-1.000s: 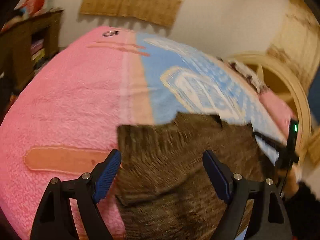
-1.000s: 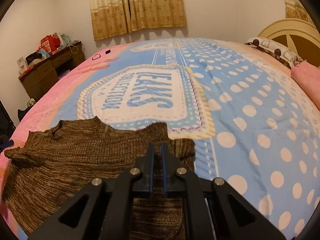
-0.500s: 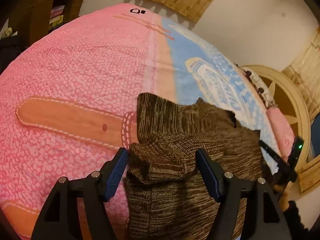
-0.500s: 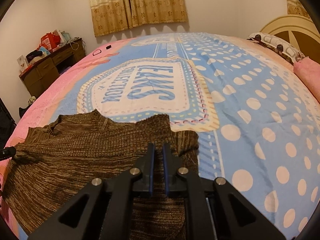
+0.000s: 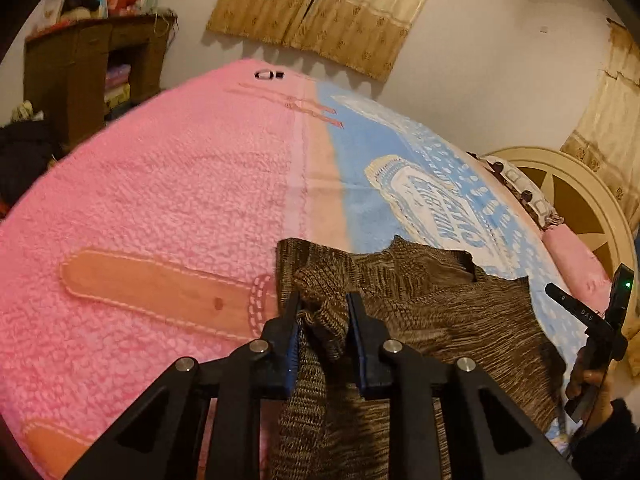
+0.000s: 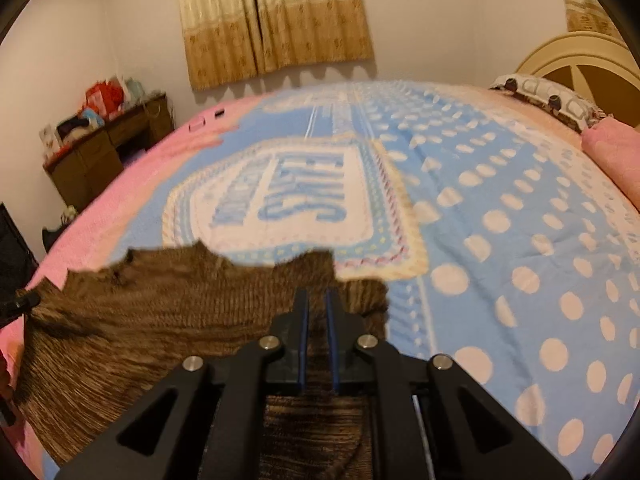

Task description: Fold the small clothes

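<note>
A brown knit sweater lies spread on the bed, its neckline toward the blue part of the blanket. My left gripper is shut on a bunched fold at the sweater's left shoulder. In the right wrist view the sweater fills the lower left, and my right gripper is shut on the sweater's right edge. The right gripper also shows at the far right of the left wrist view, held by a hand.
The bed is covered by a pink and blue blanket with white dots and a printed label. A wooden desk stands at the left wall. Pillows and a round headboard are at the right. Curtains hang behind.
My left gripper has closed from wide open onto the sweater's left shoulder fold. The right gripper stays shut on the sweater and has shifted slightly, with the view now blurred.
</note>
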Tool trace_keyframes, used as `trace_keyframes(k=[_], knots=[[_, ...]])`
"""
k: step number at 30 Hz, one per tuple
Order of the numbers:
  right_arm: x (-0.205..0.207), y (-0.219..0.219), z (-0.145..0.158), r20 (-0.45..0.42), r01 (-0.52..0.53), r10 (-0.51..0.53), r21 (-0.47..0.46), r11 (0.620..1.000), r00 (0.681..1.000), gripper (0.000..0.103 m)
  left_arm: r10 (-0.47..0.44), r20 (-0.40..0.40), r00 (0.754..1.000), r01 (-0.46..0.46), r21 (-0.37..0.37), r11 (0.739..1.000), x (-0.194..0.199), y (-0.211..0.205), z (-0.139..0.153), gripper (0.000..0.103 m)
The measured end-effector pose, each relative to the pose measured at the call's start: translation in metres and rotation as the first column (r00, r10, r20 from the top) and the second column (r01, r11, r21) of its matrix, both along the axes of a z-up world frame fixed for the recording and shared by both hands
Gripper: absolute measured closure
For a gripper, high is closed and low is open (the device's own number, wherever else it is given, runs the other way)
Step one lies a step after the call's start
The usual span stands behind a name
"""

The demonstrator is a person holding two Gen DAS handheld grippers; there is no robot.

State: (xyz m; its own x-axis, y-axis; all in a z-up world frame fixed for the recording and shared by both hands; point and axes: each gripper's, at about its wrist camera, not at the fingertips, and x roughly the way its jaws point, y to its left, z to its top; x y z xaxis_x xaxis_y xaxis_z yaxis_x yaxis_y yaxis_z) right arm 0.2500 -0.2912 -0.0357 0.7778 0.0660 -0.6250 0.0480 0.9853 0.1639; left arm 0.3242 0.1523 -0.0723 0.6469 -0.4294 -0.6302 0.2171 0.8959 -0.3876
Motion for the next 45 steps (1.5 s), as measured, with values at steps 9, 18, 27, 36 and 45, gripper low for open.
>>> trace_keyframes(k=[9,18,27,36,45], knots=[[0.022,0.003,0.005,-0.045,-0.047,0.046,-0.019,0.999,0.998,0.031,-0.047,-0.125,0.991,0.042,-0.042,0.998,0.027,-0.004,-0.012,0.081],[0.042,0.031,-0.018,-0.106,-0.12,0.105,-0.141,0.983,0.989,0.096,-0.057,0.045,0.997,0.057,-0.011,0.998,0.011,-0.01,0.008,0.089],[0.01,0.0,0.012,0.09,0.085,-0.075,-0.111,0.99,0.993,0.096,0.075,0.144,0.987,-0.072,-0.024,0.997,0.034,-0.008,0.011,0.089],[0.037,-0.011,-0.017,-0.071,0.056,-0.058,-0.035,0.998,0.996,0.047,0.15,-0.161,0.976,-0.167,-0.102,0.981,0.056,0.035,-0.008,0.052],[-0.078,-0.024,0.001,-0.013,0.071,-0.07,0.086,0.994,0.997,0.042,-0.02,-0.184,0.983,-0.008,-0.152,0.988,-0.054,0.024,-0.026,0.052]])
